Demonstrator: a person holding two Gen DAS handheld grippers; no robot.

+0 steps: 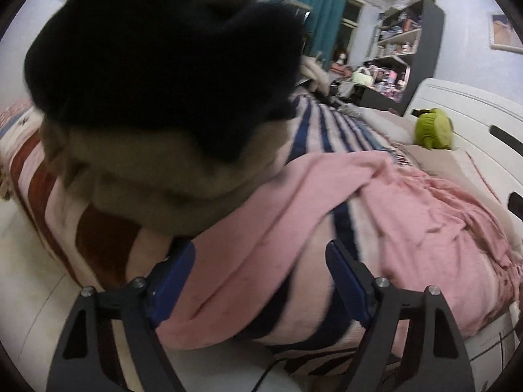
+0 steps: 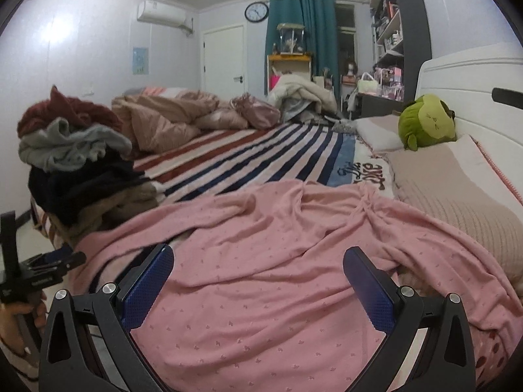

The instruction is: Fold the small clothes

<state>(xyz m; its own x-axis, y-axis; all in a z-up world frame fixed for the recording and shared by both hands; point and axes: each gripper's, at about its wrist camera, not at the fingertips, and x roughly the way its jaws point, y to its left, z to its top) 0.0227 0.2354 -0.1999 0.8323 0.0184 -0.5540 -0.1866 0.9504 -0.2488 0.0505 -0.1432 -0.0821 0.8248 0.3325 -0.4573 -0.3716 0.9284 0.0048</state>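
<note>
A pink knit garment (image 2: 278, 245) lies spread and rumpled on the striped bedspread (image 2: 248, 156); it also shows in the left wrist view (image 1: 408, 215). My right gripper (image 2: 258, 281) is open and empty just above its near part. My left gripper (image 1: 261, 274) is open and empty over the garment's left edge, and shows at the far left of the right wrist view (image 2: 52, 261). A pile of clothes (image 2: 75, 156), red, grey, black and tan, stands at the bed's left edge; in the left wrist view the pile (image 1: 157, 98) is blurred and close above the left finger.
A green plush toy (image 2: 425, 121) sits by the white headboard (image 2: 474, 98) with pillows (image 2: 457, 189) at the right. A crumpled beige duvet (image 2: 183, 117) lies at the far end. Shelves (image 2: 392, 32) and a teal curtain (image 2: 300, 32) stand behind.
</note>
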